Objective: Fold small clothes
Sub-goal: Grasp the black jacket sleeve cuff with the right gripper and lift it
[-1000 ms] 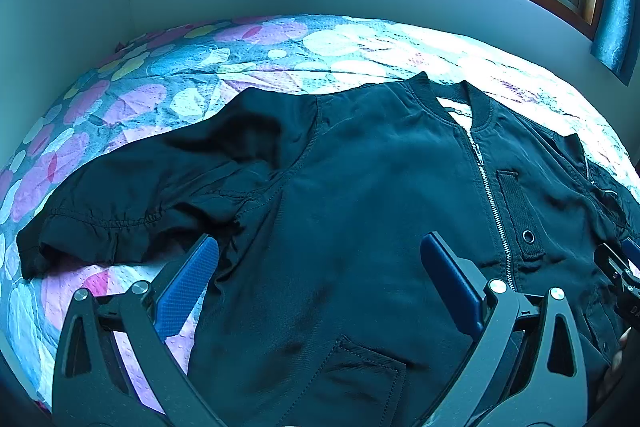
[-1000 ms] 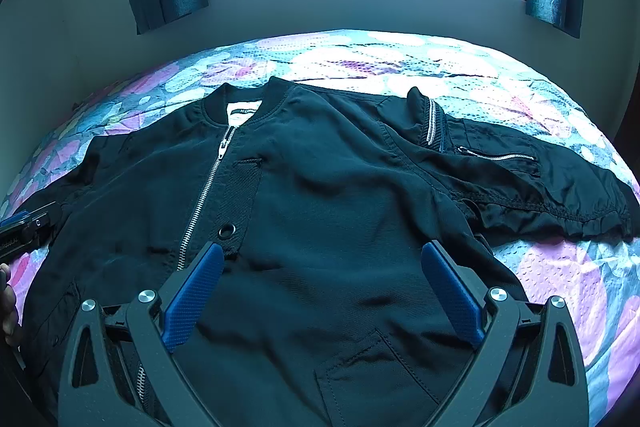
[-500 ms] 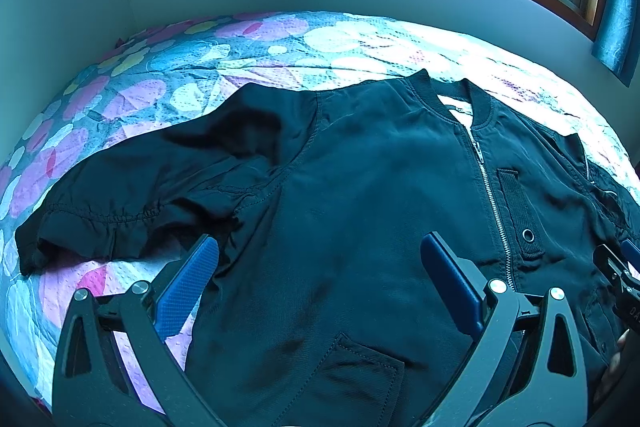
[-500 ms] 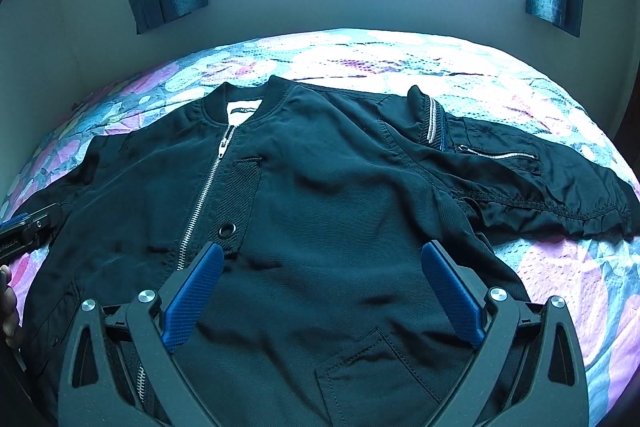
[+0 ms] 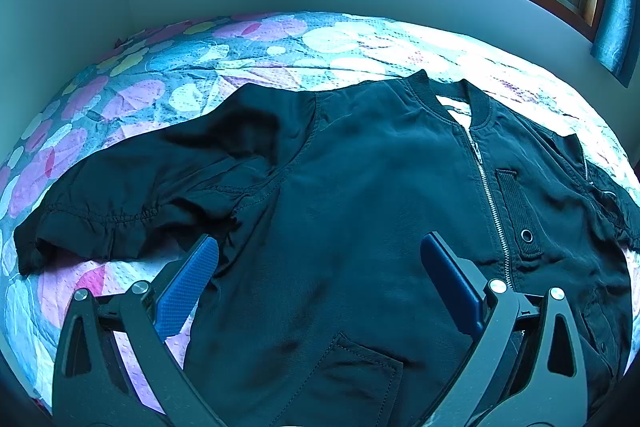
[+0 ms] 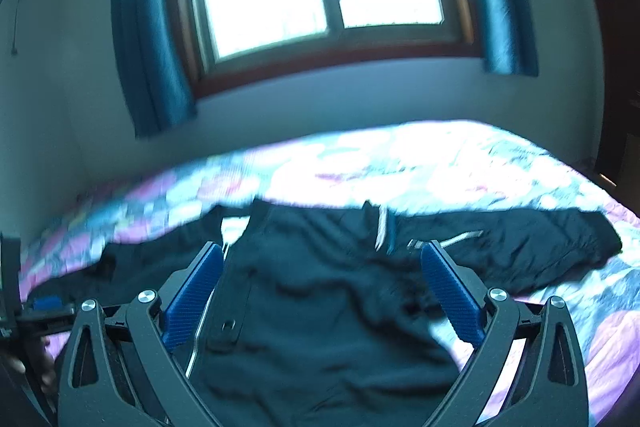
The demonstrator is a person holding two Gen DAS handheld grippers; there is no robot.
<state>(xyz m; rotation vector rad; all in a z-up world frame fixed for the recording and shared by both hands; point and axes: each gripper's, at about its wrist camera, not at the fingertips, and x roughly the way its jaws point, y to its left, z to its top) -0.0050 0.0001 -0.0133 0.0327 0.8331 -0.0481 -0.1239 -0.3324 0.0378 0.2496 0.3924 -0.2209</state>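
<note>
Partly cut off at its hem, the jacket point(image 5: 360, 219) lies flat on the bed point(image 5: 168, 83), collar toward the window-side edge, under both hand-held grippers, left point(image 5: 320, 259) and right point(image 6: 322, 263), their fingers apart, the right view blurred.

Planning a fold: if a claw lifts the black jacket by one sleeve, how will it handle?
Probably floppy: the jacket lies wrinkled and its sleeve is bunched. The sheeny fabric may slip. The metal zipper could stiffen the front slightly.

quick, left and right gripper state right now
Left gripper: open, holding nothing, over the jacket.
Right gripper: open, holding nothing.
</note>
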